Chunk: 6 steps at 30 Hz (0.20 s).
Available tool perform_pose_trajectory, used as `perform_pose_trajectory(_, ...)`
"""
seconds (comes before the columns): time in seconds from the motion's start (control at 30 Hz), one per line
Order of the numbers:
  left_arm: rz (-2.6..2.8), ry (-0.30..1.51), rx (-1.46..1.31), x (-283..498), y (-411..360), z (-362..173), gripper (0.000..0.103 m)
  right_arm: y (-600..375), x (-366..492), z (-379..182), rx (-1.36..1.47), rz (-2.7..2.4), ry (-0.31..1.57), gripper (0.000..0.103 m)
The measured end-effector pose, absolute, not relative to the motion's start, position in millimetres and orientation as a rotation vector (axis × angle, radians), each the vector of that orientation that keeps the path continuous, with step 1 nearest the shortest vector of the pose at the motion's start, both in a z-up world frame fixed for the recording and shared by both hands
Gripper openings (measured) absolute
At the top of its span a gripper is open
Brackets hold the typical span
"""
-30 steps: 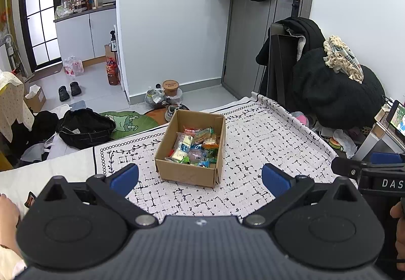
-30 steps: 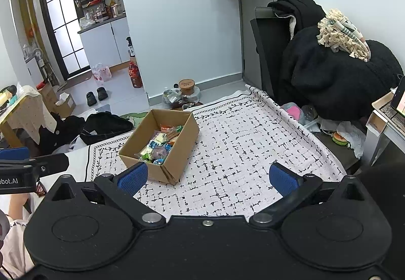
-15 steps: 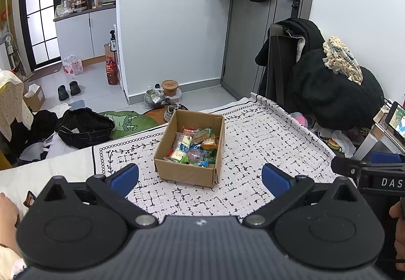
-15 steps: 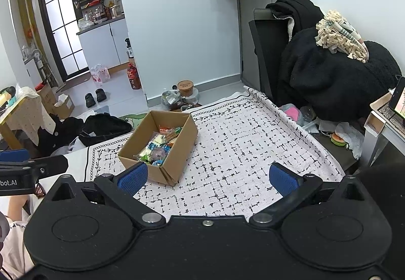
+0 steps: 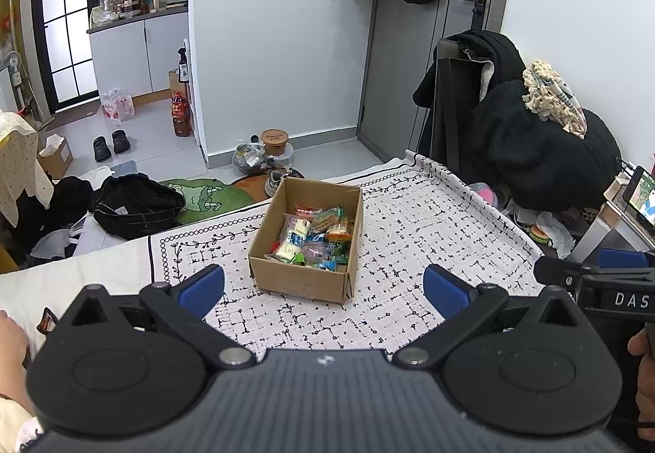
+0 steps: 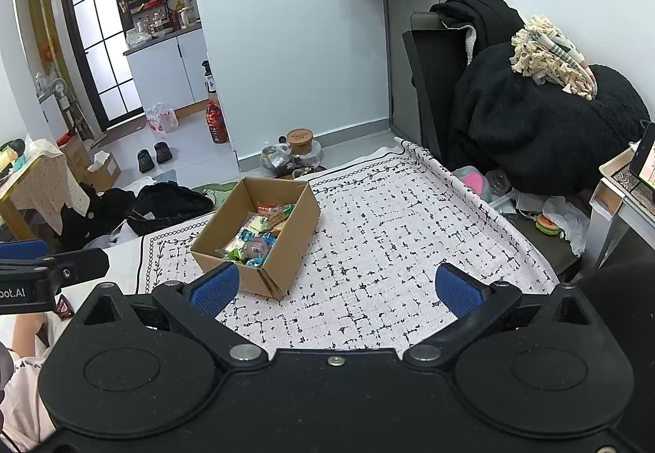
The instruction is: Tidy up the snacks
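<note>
Cardboard box (image 5: 305, 248) of snacks (image 5: 315, 236) mid-tablecloth (image 5: 430, 232) — both grippers (image 5: 323, 291) (image 6: 333, 287) wide open, empty; right view alone shows its side wall.

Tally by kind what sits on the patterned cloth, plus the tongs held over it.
Cardboard box: 1
Tongs: 2, the left tongs and the right tongs, both open and empty
Snack packets: a jumbled heap inside the box, too overlapped to count
Total: 3, snacks aside

left claw (image 5: 323, 291): spread, empty | cardboard box (image 5: 301, 281): snacks (image 5: 315, 238) inside | on patterned cloth (image 5: 417, 232)
</note>
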<state>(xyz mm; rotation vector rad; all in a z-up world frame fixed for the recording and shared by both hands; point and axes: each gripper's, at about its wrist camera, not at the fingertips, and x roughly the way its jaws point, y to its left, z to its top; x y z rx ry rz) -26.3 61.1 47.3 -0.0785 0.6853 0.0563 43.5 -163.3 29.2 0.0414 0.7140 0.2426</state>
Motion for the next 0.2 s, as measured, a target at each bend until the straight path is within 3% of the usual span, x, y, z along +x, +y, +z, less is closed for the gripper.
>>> perform_pose_trajectory(0.2, 0.052, 0.682, -0.081, -24.8, 62.1, 47.6, 0.103, -163.5, 43.4, 29.0, 0.045, 0.241, 0.714, 0.103)
